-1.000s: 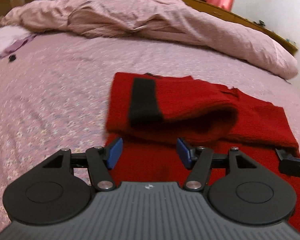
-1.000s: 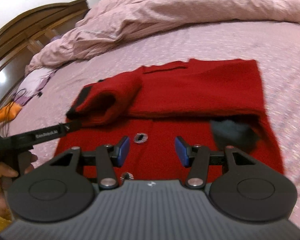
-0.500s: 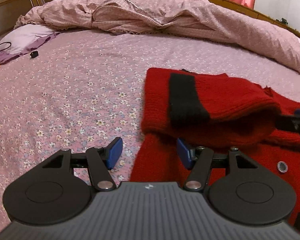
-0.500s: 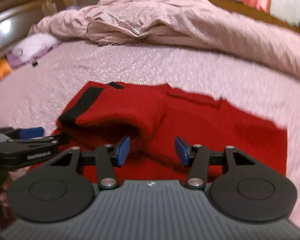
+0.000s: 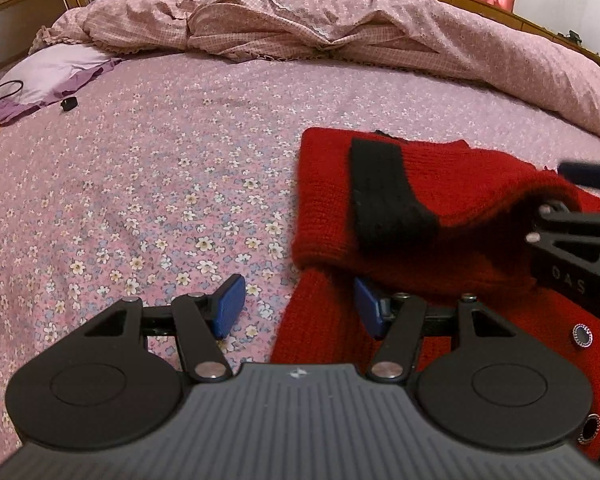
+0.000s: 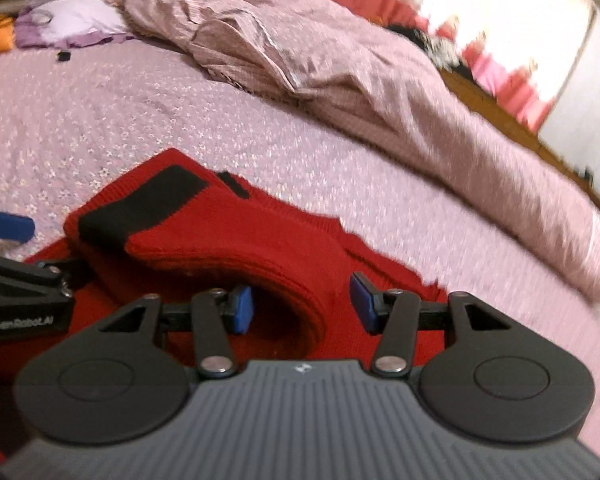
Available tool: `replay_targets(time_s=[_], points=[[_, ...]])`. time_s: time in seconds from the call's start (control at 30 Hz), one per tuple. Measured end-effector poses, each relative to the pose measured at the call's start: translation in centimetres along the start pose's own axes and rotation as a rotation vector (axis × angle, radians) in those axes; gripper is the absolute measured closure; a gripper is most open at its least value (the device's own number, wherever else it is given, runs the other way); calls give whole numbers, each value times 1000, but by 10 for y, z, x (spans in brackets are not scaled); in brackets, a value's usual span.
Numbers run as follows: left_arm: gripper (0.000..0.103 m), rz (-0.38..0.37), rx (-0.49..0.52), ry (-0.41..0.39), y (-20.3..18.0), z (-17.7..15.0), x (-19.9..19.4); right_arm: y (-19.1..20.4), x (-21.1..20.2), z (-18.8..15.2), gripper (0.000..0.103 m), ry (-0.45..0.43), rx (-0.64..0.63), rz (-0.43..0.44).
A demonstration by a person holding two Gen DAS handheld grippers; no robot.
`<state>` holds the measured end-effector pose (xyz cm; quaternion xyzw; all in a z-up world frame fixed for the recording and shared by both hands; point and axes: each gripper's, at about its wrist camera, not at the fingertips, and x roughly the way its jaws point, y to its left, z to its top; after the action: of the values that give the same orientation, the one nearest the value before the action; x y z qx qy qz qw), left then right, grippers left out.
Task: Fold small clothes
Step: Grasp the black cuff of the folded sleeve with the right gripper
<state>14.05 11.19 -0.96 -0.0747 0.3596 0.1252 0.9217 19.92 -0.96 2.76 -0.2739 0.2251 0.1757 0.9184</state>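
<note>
The red sweater (image 5: 440, 200) lies on the bed (image 5: 160, 160), its sleeve folded across just ahead of both tools; the fold should be pressed flat and square. The left hand-held gripper (image 5: 300, 306) and right hand-held gripper (image 6: 302, 304) each stand half open, holding nothing

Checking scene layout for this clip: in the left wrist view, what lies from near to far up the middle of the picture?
left claw → red sweater → flowered bedsheet → rumpled pink quilt
</note>
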Motion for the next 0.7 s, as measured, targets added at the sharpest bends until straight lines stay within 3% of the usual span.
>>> replay_targets(time_s=[0.1, 0.17, 0.27, 0.57, 0.7], points=[[37, 7, 0, -1, -2, 0, 1, 3, -1, 1, 52, -53, -64, -17], [38, 7, 0, -1, -1, 0, 2, -5, -4, 2, 89, -65, -23, 3], [38, 10, 7, -1, -2, 0, 2, -27, -10, 4, 89, -63, 101, 19], [38, 28, 31, -6, -7, -2, 4, -96, -48, -13, 90, -146, 329, -88], [38, 28, 28, -2, -6, -1, 5, -120, -46, -35, 90, -118, 473, -35]])
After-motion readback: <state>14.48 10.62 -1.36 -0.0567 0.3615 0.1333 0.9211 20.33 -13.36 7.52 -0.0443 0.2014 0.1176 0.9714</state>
